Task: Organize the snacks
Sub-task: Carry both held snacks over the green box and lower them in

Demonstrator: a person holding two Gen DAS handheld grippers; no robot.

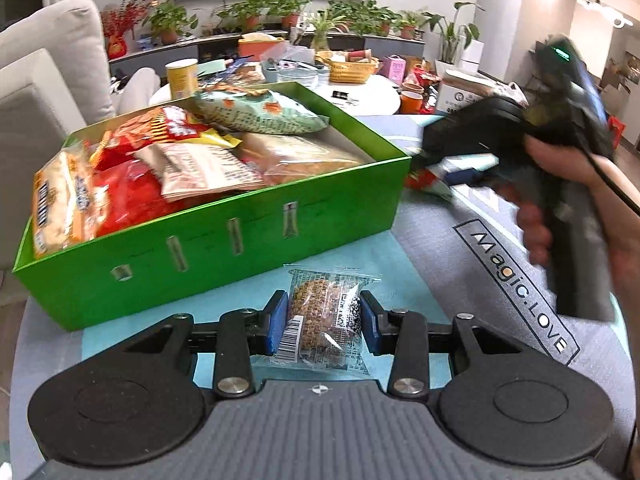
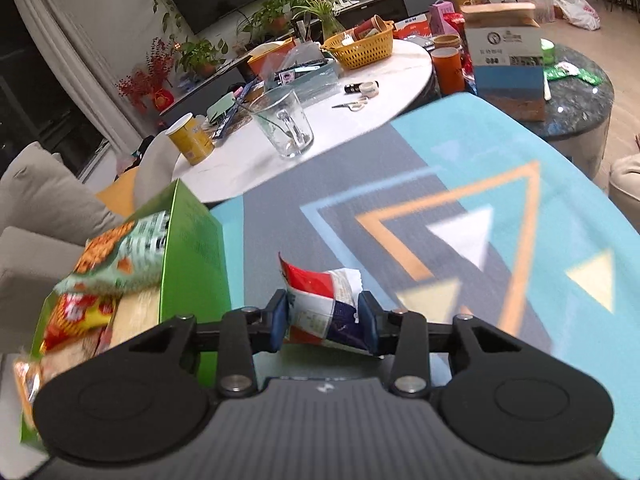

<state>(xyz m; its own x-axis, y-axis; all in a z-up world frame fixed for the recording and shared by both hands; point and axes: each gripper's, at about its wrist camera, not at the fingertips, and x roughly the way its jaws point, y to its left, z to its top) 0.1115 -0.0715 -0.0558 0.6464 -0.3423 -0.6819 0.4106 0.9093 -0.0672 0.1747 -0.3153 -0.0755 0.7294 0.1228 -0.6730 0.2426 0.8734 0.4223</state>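
A green box [image 1: 224,248] filled with several snack bags stands on the patterned mat, ahead and left in the left wrist view. My left gripper [image 1: 324,322] is shut on a clear packet with a brown grain cake [image 1: 320,312], just in front of the box's near wall. In the right wrist view my right gripper [image 2: 325,320] is shut on a red, white and blue snack packet [image 2: 324,300], just right of the green box [image 2: 192,256]. The right gripper [image 1: 520,140], held by a hand, shows blurred beyond the box's right end.
A white round table [image 2: 320,132] behind holds a glass mug [image 2: 286,124], a yellow can [image 2: 192,140], a yellow basket [image 2: 360,46] and clutter. A grey sofa [image 1: 44,80] stands left. The mat [image 2: 480,208] stretches right, with a cardboard box [image 2: 508,60] beyond it.
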